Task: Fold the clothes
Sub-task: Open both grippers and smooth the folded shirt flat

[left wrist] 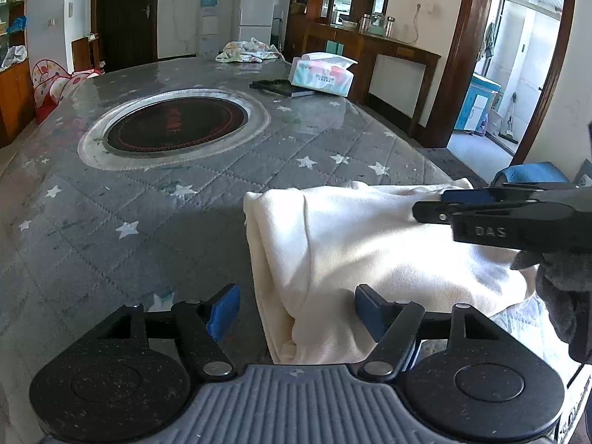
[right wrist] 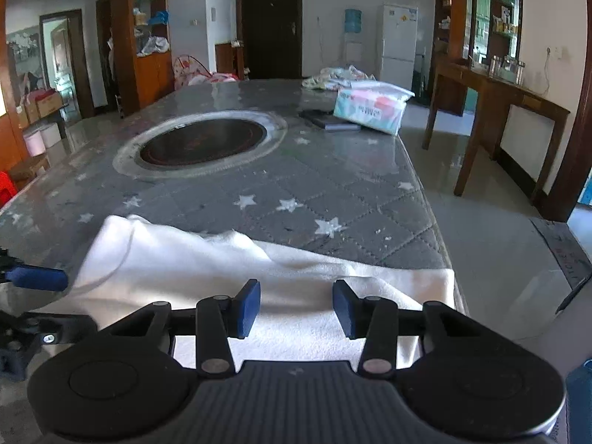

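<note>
Right now your cream fleece garment (left wrist: 370, 244) lies partly doubled over at the near edge of the grey star-quilted worktop (left wrist: 185, 192). Both the left hand-held gripper (left wrist: 296, 310) and right hand-held gripper (right wrist: 296, 307) gape wide, holding nothing. Whichever fold comes next, pinch one full layer at matching corners and keep edges aligned

home dining room | fridge (right wrist: 397, 42) | water dispenser (right wrist: 352, 35) | quilted table (right wrist: 333, 192)
</note>
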The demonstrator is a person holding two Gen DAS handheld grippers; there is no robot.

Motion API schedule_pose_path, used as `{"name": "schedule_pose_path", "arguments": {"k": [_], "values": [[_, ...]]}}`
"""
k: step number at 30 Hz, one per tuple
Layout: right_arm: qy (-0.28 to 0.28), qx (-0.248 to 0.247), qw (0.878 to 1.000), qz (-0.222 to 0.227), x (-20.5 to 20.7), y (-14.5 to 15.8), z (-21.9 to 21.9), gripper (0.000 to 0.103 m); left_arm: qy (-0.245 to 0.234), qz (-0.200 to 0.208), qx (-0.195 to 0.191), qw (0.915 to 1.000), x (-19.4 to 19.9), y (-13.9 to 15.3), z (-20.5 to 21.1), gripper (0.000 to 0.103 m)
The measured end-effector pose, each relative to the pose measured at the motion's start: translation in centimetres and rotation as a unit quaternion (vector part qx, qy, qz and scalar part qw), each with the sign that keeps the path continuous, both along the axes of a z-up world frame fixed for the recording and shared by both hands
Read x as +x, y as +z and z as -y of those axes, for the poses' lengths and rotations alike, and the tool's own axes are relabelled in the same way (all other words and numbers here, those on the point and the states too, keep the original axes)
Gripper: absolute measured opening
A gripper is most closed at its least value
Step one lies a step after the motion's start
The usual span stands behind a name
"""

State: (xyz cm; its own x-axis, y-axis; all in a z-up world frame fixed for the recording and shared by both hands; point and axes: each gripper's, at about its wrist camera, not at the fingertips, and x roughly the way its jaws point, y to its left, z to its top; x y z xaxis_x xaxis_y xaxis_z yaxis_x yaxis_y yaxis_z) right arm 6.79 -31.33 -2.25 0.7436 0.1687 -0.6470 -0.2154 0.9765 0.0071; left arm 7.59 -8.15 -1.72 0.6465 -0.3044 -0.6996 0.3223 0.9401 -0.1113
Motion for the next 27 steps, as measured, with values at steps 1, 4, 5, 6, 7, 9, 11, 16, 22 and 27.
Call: {"name": "schedule_pose_path", "arguments": {"k": [1, 4, 5, 6, 7, 9, 11, 16, 22, 27], "values": [[-0.003, -0.001, 1.0, -0.003, 0.2, -0.2, 0.0, 0.044, 0.0, -0.001, 0.0, 1.0, 0.0, -0.1, 0.0, 0.073], [-0.008, 0.001, 1.0, -0.009, 0.6, -0.8, 0.0, 0.046, 0.0, -0.002, -0.001, 1.0, -0.1, -0.2, -0.2, 0.074], [-0.009, 0.0, 1.0, -0.008, 0.6, -0.8, -0.1, 0.047, 0.001, -0.002, -0.001, 1.0, -0.1, -0.1, -0.2, 0.074], [-0.009, 0.0, 1.0, -0.007, 0.6, -0.8, -0.1, 0.047, 0.001, -0.001, -0.001, 1.0, -0.2, 0.0, -0.3, 0.074], [-0.009, 0.001, 1.0, -0.005, 0.5, -0.7, -0.1, 0.05, 0.002, 0.0, -0.001, 1.0, -0.3, 0.1, -0.3, 0.075], [-0.007, 0.002, 1.0, -0.003, 0.3, -0.5, -0.1, 0.057, 0.002, 0.001, -0.001, 1.0, -0.5, 0.2, -0.4, 0.077], [-0.007, -0.001, 1.0, 0.002, 0.0, -0.2, -0.4, 0.061, 0.003, 0.003, -0.001, 1.0, -0.6, 0.4, -0.5, 0.078], [-0.006, 0.0, 1.0, 0.011, -0.9, 0.3, -0.7, 0.08, 0.006, 0.007, -0.004, 0.9999, -1.4, 0.8, -0.9, 0.081], [-0.009, 0.005, 1.0, 0.015, -2.2, 0.7, -1.0, 0.094, 0.011, 0.014, -0.009, 0.9998, -2.5, 1.3, -1.6, 0.085], [-0.014, 0.014, 1.0, 0.02, -3.6, 0.8, -1.2, 0.102, 0.016, 0.025, -0.015, 0.9995, -3.8, 1.6, -2.5, 0.091]]}}
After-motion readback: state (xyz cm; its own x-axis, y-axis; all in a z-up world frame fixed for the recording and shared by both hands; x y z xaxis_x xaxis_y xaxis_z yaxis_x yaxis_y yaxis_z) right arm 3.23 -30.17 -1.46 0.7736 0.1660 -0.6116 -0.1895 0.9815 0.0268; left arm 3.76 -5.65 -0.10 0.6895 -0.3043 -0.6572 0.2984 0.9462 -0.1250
